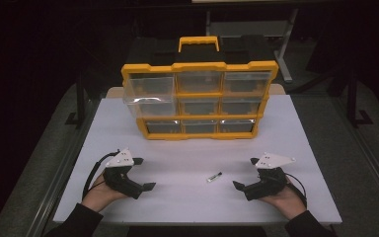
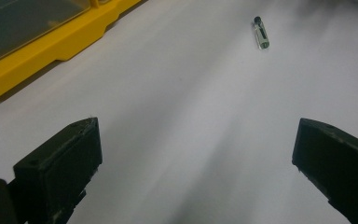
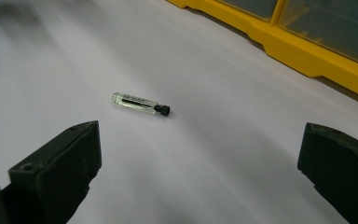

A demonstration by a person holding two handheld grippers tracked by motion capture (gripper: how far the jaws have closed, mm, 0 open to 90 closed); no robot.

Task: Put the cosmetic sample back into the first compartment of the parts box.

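Glass vial (image 1: 214, 177) with its black cap lies flat on the white table (image 1: 286, 133), well in front of the yellow drawer organizer (image 1: 200, 101). Left of the vial, the left gripper (image 1: 145, 174) gapes wide, empty; right of it, the right gripper (image 1: 246, 173) likewise. I'd judge it light, slick, breakable and prone to roll: pinch gently across mid-body

A white table (image 1: 128, 128) carries a yellow drawer organiser (image 1: 200, 98) standing upright toward its far edge. Nearer the front, a small glass vial (image 1: 214, 177) with a dark cap lies on its side, well apart from the organiser.
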